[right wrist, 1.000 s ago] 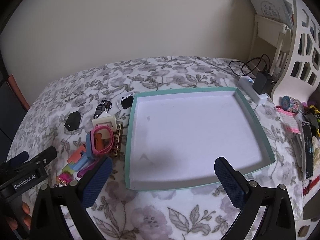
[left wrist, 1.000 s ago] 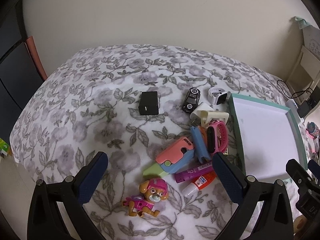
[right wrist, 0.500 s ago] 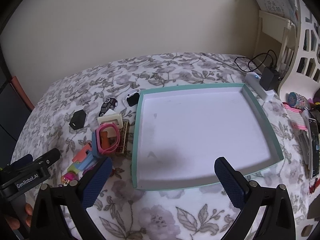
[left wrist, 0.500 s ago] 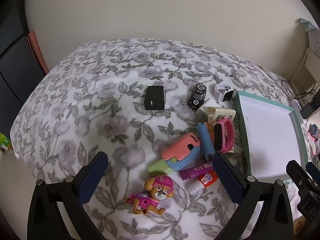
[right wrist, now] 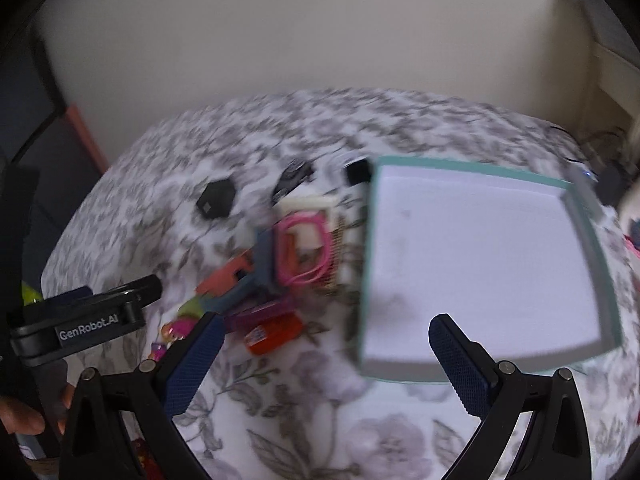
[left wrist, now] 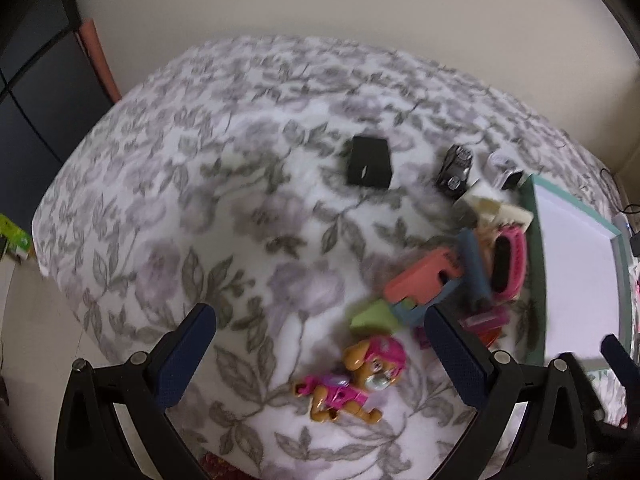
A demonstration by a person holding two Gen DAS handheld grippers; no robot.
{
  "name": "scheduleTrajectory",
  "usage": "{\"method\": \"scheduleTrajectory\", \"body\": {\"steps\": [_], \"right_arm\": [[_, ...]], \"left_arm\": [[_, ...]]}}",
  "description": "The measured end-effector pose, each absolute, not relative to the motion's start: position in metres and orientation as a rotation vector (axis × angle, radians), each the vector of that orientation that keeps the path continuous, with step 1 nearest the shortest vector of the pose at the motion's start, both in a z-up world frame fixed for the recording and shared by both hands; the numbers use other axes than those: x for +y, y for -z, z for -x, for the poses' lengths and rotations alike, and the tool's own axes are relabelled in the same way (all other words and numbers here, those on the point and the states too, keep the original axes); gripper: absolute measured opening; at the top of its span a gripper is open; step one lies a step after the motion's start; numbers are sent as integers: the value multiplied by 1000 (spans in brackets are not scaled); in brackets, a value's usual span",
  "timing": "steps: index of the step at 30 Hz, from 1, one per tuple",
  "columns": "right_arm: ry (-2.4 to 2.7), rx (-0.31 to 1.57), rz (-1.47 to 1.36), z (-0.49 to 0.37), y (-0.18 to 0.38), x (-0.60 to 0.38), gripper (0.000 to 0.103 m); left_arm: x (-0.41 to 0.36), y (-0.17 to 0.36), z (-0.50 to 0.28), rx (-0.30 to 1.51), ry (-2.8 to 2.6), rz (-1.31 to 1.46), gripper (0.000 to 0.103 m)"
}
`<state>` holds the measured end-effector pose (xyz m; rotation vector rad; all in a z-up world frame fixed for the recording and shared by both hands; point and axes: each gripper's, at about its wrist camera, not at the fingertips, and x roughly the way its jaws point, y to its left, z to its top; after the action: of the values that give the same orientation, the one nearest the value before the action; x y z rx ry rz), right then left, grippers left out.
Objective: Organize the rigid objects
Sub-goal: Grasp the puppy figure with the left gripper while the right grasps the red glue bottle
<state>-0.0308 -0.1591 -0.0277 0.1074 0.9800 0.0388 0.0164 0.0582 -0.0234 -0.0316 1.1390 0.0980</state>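
Both tools spread wide, grasping nothing. The left tool [left wrist: 320, 344] hangs over the floral bed [left wrist: 224, 184], the dog figurine [left wrist: 352, 380] just ahead between its fingers. Risk: the crowded toy pile [left wrist: 468, 264] beyond its right finger may snag or scatter, and the soft bedding may tip pieces. The right tool [right wrist: 324, 356] faces the empty teal tray [right wrist: 472, 264], the pile to its left.

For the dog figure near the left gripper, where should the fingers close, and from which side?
Probably from above, across the pink torso of the dog figure. It lies on its side, apart from the toy pile; the round head looks bulkier. The left gripper is open, nearest it.
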Motion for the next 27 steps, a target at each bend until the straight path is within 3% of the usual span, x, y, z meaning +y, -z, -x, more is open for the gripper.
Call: {"method": "scheduleTrajectory", "body": {"steps": [11, 27], "right_arm": [[-212, 1118, 72, 20, 81, -119, 103], [-298, 1097, 132, 7, 103, -106, 102]], "left_arm": [[71, 53, -10, 1282, -90, 153, 103], [55, 84, -9, 1378, -36, 183, 103]]}}
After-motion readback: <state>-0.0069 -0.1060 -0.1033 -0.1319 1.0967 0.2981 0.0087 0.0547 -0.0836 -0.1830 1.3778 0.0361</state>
